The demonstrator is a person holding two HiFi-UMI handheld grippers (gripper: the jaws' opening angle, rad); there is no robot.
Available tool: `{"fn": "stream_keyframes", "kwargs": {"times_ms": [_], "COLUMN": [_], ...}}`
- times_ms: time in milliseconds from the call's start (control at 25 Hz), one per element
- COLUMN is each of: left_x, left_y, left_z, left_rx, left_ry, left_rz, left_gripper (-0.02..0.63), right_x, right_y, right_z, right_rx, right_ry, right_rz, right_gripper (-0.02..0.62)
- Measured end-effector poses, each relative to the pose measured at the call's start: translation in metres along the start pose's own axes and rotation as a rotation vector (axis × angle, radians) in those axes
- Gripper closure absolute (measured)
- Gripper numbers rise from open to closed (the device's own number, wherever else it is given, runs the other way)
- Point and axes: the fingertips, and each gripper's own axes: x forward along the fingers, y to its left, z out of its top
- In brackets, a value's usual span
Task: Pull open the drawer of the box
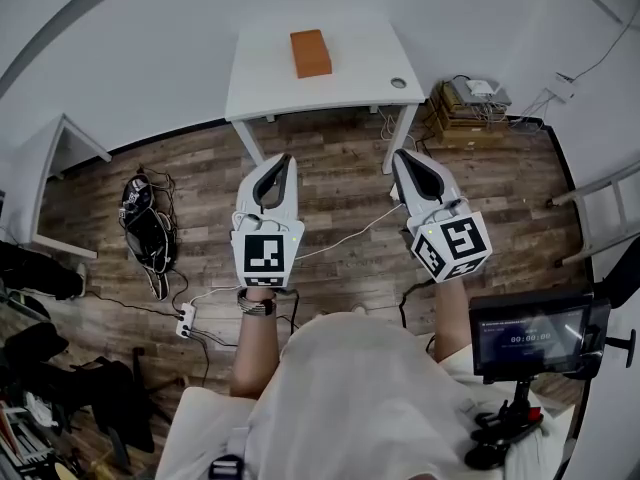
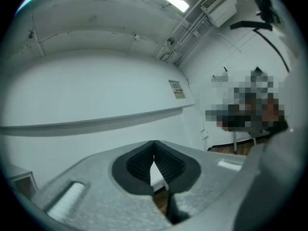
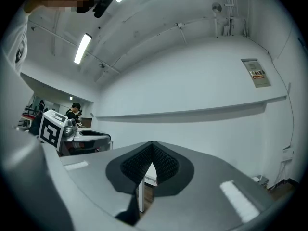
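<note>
Fingers (image 2: 137, 165) of left gripper (image 1: 285, 159) and right gripper (image 1: 399, 154) meet, empty, well apart from the orange box (image 1: 310, 52) on the table (image 1: 350, 80).

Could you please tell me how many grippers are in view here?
2. The left gripper is at centre-left of the head view and the right gripper at centre-right, both held level over the wood floor in front of the white table. None seems hidden.
</note>
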Motion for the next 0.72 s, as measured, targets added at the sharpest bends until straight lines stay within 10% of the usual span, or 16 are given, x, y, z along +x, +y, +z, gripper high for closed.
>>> {"fn": "stream_keyframes", "kwargs": {"times_ms": [720], "left_x": [0.013], "left_y": [-0.039], "left_z": [0.006], "left_rx": [-0.021], "left_ry": [0.034], "left_rz": [0.036], "left_gripper": [0.600], "right_x": [-0.025], "right_y": [-0.020], "right_z": [0.007], "right_rx": [-0.013], "right_ry": [-0.011], "right_rz": [0.068], "right_gripper": [0.595]}}
